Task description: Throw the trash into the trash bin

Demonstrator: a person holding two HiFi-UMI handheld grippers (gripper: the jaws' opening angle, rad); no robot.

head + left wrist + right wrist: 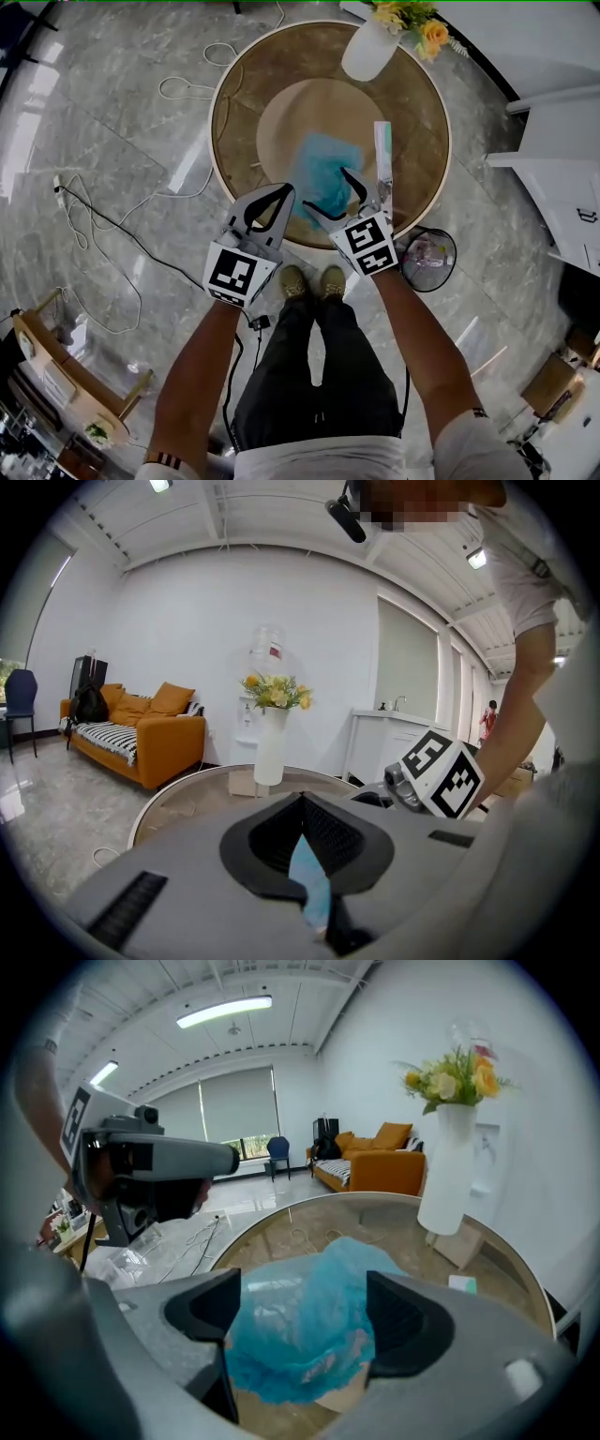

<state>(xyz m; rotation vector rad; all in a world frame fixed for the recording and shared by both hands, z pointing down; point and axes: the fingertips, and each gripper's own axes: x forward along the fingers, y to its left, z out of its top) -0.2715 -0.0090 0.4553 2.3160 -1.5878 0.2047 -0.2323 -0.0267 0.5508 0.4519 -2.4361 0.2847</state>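
A crumpled blue hair net (322,171) lies in the middle of the round glass table (239,103). My right gripper (325,189) stands open around the net's near edge. In the right gripper view the net (305,1321) fills the space between the two spread jaws of the right gripper (300,1309). My left gripper (287,191) is just left of the net with its jaw tips together. In the left gripper view a blue sliver (309,878) shows in the slit below the closed tips of the left gripper (302,801). The trash bin (427,260), lined with a clear bag, stands on the floor by the table's near right.
A white vase of flowers (369,49) stands at the table's far side. A white and green strip (382,148) lies right of the net. Cables (112,225) trail over the marble floor at left. White cabinets (553,178) stand at right. An orange sofa (141,738) is far off.
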